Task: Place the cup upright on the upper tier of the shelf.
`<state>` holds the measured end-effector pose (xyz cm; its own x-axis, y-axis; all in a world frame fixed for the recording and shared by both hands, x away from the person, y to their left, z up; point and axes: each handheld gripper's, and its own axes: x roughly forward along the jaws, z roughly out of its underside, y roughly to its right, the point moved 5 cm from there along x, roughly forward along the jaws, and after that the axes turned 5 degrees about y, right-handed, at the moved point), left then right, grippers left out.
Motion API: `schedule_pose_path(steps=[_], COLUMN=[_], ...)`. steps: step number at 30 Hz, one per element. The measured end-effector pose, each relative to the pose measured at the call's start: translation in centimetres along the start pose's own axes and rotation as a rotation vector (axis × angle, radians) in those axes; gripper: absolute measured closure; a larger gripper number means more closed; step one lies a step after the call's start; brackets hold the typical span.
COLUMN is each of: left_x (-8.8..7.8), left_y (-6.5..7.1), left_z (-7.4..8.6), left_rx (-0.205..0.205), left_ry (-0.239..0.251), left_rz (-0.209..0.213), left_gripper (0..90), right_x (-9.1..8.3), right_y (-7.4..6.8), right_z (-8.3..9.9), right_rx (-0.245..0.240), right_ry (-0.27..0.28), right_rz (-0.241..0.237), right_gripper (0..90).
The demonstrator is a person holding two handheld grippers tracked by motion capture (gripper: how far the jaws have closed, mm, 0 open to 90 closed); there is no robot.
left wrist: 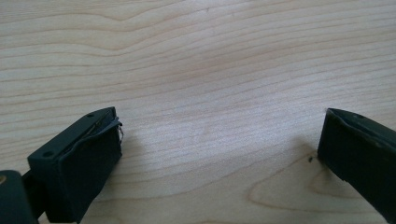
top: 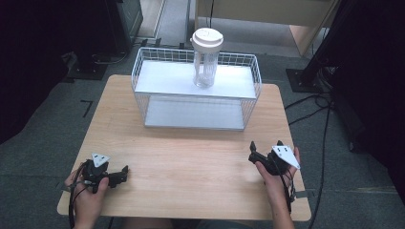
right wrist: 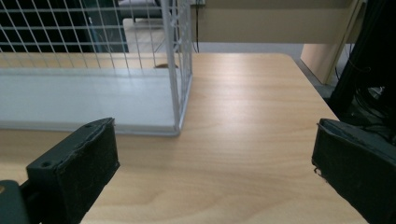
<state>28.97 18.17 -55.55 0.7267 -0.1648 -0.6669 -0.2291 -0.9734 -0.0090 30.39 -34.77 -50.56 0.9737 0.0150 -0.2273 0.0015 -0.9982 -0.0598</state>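
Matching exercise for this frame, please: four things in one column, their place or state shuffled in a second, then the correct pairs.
Things:
1. clear bottle
2. wire rack
3. left tongs
4. right tongs

Places or states:
A. open, at the table's near right
B. stands at the table's far side
C. upright on the top shelf, white lid on
D. open, at the table's near left, over bare wood

Pairs: 1-C, 2-B, 3-D, 4-A
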Motion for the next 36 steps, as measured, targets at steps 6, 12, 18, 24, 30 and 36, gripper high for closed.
schedule_pose_path(steps=[6,12,18,24,30,36], left_x=[0.0,0.0,0.0,0.0,0.0,0.0], left_y=[0.0,0.0,0.0,0.0,0.0,0.0], left_z=[0.0,0.0,0.0,0.0,0.0,0.0], left_rx=[0.0,0.0,0.0,0.0,0.0,0.0], left_ry=[0.0,0.0,0.0,0.0,0.0,0.0], left_rz=[0.0,0.0,0.0,0.0,0.0,0.0], left_gripper=[0.0,0.0,0.0,0.0,0.0,0.0], right_x=[-0.6,-1.3,-2.2,-3.1,-3.8,-4.1], right_y=[1.2,2.3,3.8,5.1,6.0,6.6], right_z=[1.3,2.3,3.4,3.9,4.1,4.4], right_rx=[0.0,0.0,0.004,0.004,-0.018,-0.061], right_ry=[-0.034,-0.06,-0.089,-0.1,-0.121,-0.166], right_rz=[0.021,0.036,0.066,0.084,0.098,0.101], right_gripper=[0.5,0.5,0.5,0.5,0.6,1.2])
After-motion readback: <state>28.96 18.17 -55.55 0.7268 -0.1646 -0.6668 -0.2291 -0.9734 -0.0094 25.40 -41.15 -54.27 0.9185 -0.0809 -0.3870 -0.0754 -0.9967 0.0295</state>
